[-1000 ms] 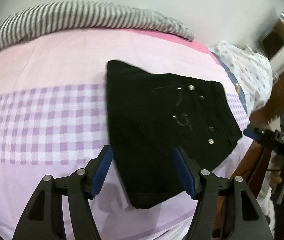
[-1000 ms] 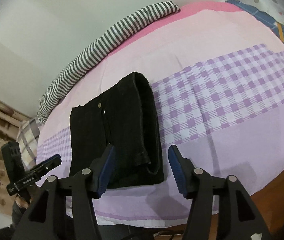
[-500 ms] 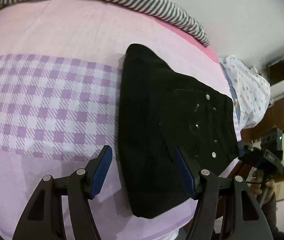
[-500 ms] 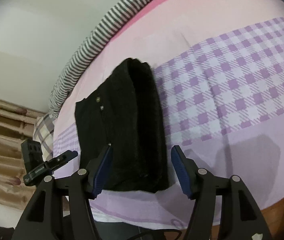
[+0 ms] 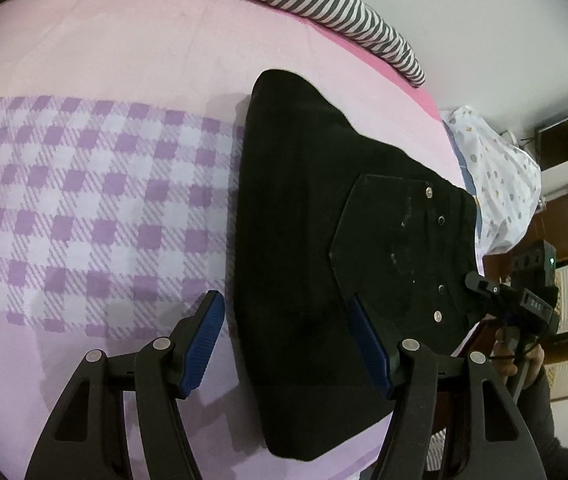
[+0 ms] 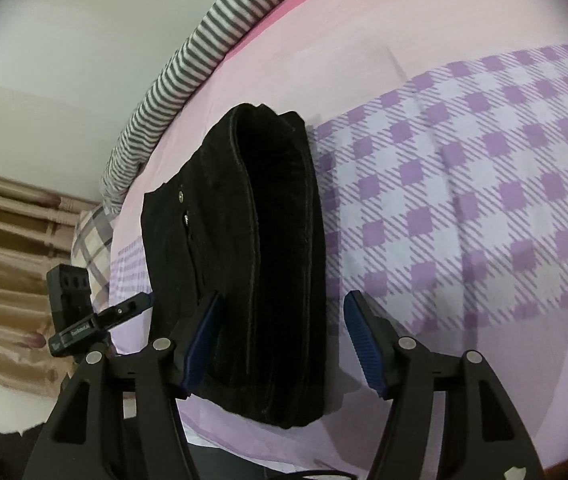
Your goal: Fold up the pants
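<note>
The black pants [image 5: 316,248] lie folded into a compact stack on the bed, a back pocket with metal rivets facing up. In the right wrist view the pants [image 6: 259,264] show their rolled folded edge. My left gripper [image 5: 286,336] is open and empty, its blue pads straddling the near end of the stack just above it. My right gripper [image 6: 284,336] is open and empty over the opposite end. Each gripper shows in the other's view: the right gripper [image 5: 524,304] at the right, the left gripper [image 6: 83,316] at the left.
The bed sheet [image 5: 83,208] is pink with a purple checked band. A grey striped blanket [image 5: 324,12] runs along the far edge by the wall. A dotted white pillow [image 5: 500,192] lies past the pants. Beige curtains [image 6: 3,264] hang beyond the bed's left side.
Both grippers have moved down and closer to the folded pants, which now fill more of each view. The pants have not moved and both grippers stay open.
</note>
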The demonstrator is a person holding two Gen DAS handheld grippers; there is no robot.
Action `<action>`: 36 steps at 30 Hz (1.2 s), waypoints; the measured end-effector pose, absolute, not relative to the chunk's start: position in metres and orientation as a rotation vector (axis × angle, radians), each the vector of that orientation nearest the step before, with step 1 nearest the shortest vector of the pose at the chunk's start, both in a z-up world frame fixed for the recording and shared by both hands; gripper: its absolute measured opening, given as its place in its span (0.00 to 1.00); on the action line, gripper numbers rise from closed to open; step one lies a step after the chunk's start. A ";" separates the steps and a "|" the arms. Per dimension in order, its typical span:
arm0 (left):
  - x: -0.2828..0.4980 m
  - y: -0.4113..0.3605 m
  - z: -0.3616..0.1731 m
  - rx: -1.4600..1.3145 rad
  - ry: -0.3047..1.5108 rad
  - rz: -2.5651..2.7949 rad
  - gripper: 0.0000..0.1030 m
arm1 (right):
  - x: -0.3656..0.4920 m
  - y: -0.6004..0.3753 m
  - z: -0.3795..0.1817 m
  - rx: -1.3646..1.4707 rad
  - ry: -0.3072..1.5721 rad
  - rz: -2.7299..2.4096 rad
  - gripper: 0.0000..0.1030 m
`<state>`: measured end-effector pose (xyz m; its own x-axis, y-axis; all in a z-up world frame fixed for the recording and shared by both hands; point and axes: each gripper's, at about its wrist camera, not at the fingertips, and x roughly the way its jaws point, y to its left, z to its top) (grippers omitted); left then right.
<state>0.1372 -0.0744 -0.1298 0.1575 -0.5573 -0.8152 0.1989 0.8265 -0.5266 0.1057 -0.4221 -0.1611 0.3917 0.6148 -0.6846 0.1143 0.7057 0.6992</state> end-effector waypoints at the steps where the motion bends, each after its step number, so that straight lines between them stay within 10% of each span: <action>1: 0.138 -0.076 -0.130 -0.325 1.304 -0.558 0.63 | 0.108 -0.420 -0.161 0.744 1.150 0.375 0.59; 18: 0.142 -0.110 -0.129 -0.243 1.260 -0.591 0.72 | 0.142 -0.403 -0.180 0.867 1.166 0.585 0.61; 26: 0.140 -0.112 -0.124 -0.180 1.254 -0.529 0.44 | 0.137 -0.409 -0.186 0.901 1.162 0.543 0.48; 36: 0.138 -0.100 -0.127 -0.255 1.234 -0.580 0.42 | 0.137 -0.407 -0.186 0.907 1.154 0.531 0.47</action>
<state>0.1378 -0.0995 -0.1274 0.2101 -0.5447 -0.8119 0.2775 0.8295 -0.4847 0.1369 -0.4070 -0.1857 0.3437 0.7657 -0.5437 0.0849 0.5512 0.8300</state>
